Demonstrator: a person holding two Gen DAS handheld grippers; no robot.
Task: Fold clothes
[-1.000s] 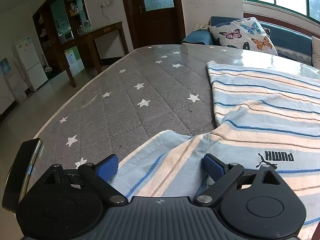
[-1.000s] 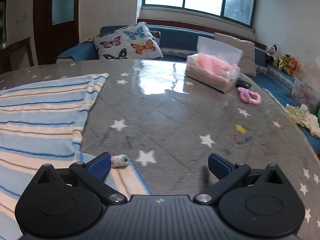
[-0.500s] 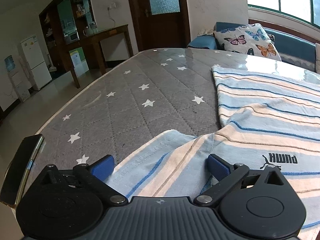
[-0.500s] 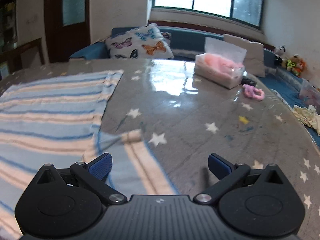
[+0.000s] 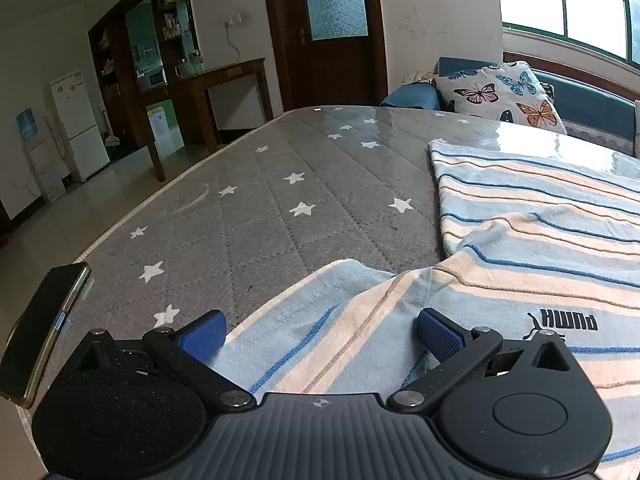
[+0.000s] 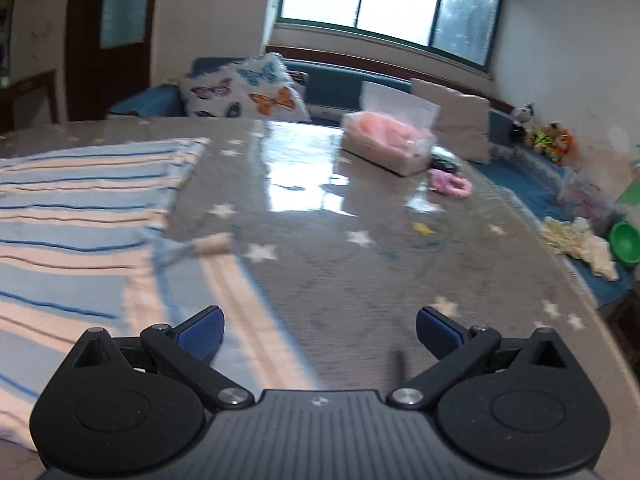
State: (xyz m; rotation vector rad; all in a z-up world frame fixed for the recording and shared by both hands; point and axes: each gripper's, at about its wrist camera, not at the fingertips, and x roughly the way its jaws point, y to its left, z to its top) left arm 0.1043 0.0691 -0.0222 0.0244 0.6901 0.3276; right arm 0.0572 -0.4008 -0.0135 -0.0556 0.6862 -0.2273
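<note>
both grippers backed off since prev frame, fingers spread wide, empty; striped shirt [image 5: 520, 240] flat on table [image 5: 280, 200], sleeve [image 5: 320, 312] toward left gripper [image 5: 320, 330].

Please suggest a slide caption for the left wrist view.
Open left gripper poised over a sleeve of the striped shirt on the star-patterned table.

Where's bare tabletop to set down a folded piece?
Free: grey star-print tabletop left of the striped blue-and-peach shirt, out to the dark phone at the edge. Also the stretch between the shirt and the clear box of pink tissues. Crowded: far right, around the box and pink hair tie.
</note>
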